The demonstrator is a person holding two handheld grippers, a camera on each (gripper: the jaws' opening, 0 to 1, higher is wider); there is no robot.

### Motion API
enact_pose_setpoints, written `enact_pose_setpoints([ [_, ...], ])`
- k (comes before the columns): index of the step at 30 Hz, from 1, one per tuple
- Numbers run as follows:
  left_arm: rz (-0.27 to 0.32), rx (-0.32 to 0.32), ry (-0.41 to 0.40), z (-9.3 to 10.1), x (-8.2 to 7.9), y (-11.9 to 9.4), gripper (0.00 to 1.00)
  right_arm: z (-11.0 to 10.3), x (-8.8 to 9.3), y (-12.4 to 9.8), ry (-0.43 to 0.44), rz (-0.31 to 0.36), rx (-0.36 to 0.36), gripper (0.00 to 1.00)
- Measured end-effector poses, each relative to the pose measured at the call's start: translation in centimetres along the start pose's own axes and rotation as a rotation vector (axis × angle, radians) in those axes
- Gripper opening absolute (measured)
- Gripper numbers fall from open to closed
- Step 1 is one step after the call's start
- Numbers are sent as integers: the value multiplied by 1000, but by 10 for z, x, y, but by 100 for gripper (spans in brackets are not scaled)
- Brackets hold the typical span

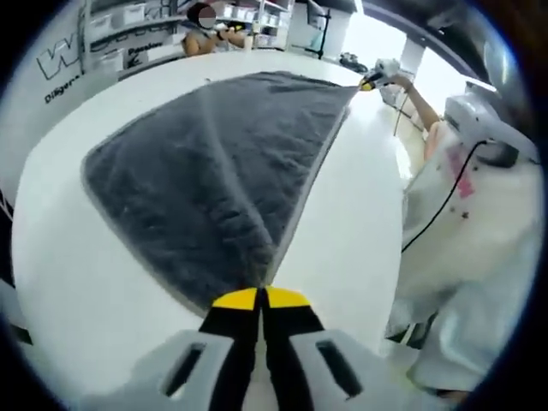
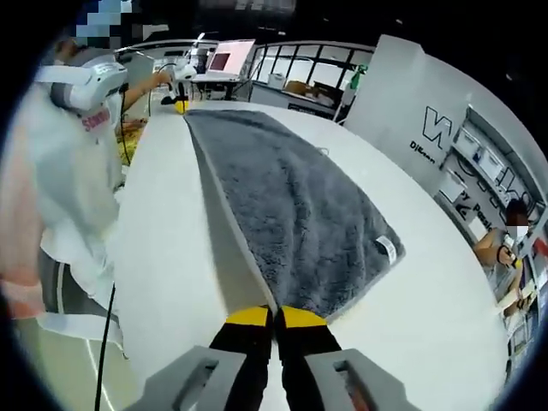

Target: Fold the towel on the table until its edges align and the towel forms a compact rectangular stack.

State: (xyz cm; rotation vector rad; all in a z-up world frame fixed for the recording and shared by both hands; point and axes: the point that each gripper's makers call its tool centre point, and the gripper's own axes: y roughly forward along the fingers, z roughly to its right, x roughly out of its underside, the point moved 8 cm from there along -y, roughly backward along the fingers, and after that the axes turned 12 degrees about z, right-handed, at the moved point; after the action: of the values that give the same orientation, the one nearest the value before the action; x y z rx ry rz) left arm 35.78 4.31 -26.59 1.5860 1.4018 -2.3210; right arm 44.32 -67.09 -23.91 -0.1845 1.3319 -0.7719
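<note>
A dark grey plush towel (image 1: 214, 171) lies spread on the round white table (image 1: 360, 214). My left gripper (image 1: 259, 298) is shut on its near corner, its yellow-tipped jaws closed together on the hem. At the far end of that same edge, my right gripper (image 1: 371, 81) pinches the other corner. In the right gripper view the towel (image 2: 300, 214) runs away from my right gripper (image 2: 275, 315), shut on the corner there, to the left gripper (image 2: 181, 104) far off. The edge between them is pulled straight. A white tag (image 2: 387, 248) sits on the right hem.
The person holding the grippers, in white clothes (image 1: 479, 214), stands along the table's side (image 2: 60, 171), with a black cable (image 1: 445, 205) hanging. Shelves with bins (image 1: 128, 26) and a lettered white panel (image 2: 428, 128) stand beyond. A laptop (image 2: 227, 58) sits far back.
</note>
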Motion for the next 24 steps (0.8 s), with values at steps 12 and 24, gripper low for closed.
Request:
enact_pose_setpoints([
  [12,163,-27,64,2,-26,-22,2,11,-20,-12,-32,73,46,2],
  [24,253,-142,176,-27,-66,-24,2,50,-35,-12,-85,117,165,2],
])
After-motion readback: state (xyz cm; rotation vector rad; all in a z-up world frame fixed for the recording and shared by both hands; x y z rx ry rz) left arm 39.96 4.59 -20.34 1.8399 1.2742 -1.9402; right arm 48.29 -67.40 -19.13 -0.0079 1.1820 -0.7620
